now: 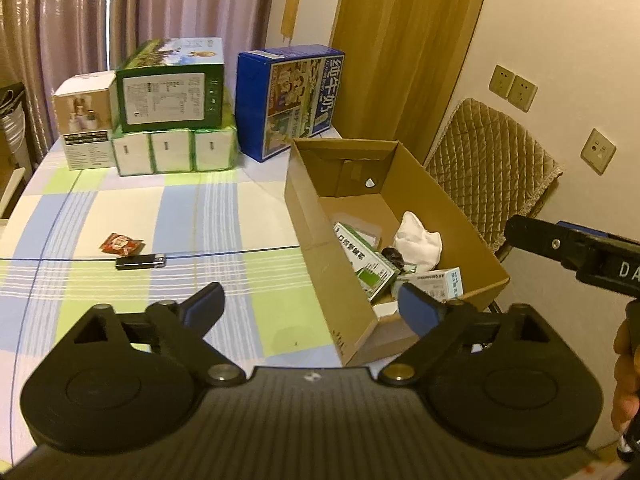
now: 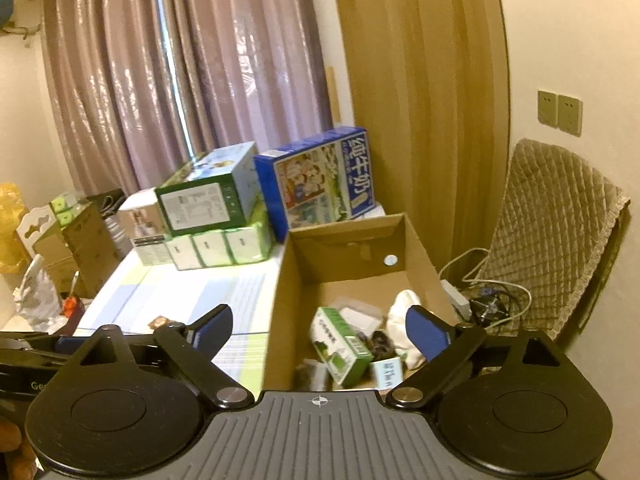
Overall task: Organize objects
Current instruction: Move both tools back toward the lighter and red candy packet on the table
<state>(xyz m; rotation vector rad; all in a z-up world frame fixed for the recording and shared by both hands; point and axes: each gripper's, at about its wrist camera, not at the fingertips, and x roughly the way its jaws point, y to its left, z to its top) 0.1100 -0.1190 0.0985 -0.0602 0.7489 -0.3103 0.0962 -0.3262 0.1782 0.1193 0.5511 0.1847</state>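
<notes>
Both grippers' fingers (image 1: pixel 208 308) spread apart, one cardboard box (image 1: pixel 316 264), two loose table items.

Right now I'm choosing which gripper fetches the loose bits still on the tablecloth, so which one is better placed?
Left. The left gripper is open and faces the red packet and black stick lying outside the cardboard box. The right gripper, also open, hangs over the box.
</notes>
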